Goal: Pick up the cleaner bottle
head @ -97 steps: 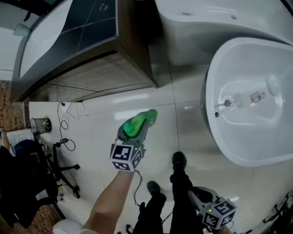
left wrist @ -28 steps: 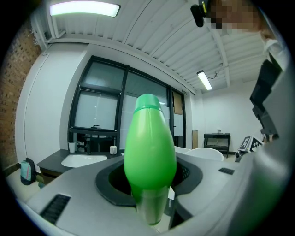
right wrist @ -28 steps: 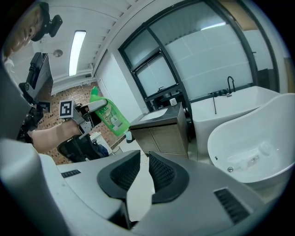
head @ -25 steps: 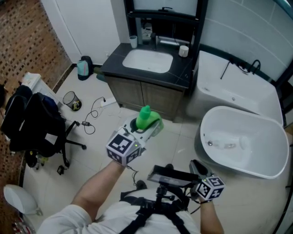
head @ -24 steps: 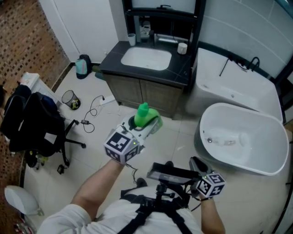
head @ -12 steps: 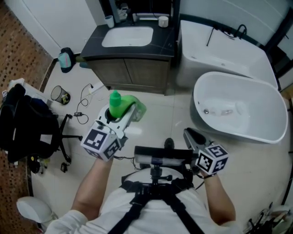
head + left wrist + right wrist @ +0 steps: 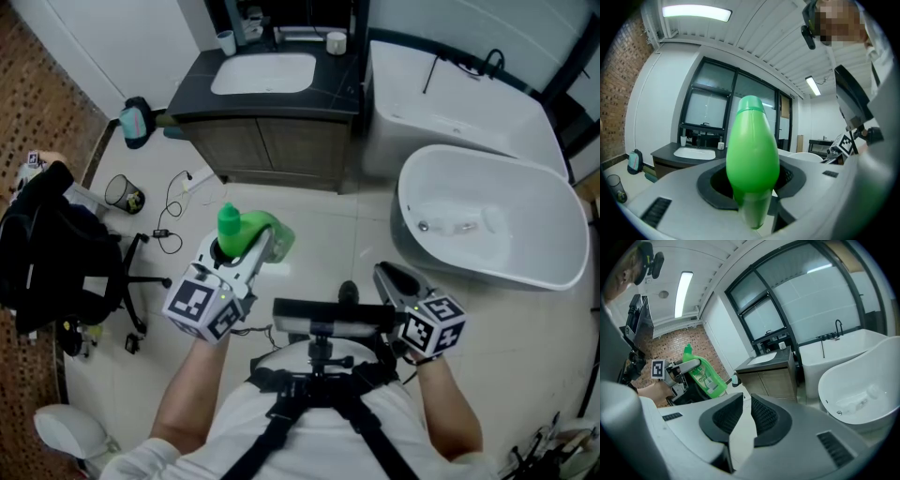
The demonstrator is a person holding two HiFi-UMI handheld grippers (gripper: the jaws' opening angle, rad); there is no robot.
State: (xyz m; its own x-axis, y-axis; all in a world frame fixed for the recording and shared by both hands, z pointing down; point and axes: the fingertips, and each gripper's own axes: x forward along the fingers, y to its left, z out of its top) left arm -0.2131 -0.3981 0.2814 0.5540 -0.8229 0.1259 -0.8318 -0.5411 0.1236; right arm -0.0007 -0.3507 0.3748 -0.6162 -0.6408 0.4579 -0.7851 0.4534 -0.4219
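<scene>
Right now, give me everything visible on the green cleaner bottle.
The cleaner bottle is bright green glossy plastic, a rounded body narrowing to a matching green cap that points up. The right gripper view shows a printed label on its side and a slight lean. It is off the floor, clamped between the jaws of the left hand-held gripper, above pale floor tiles in front of the vanity. Nothing else touches it.

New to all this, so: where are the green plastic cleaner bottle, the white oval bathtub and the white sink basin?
green plastic cleaner bottle (image 7: 251, 231): head view, on its body.
white oval bathtub (image 7: 516, 206): head view, bare inner wall.
white sink basin (image 7: 262, 73): head view, bare bowl.
</scene>
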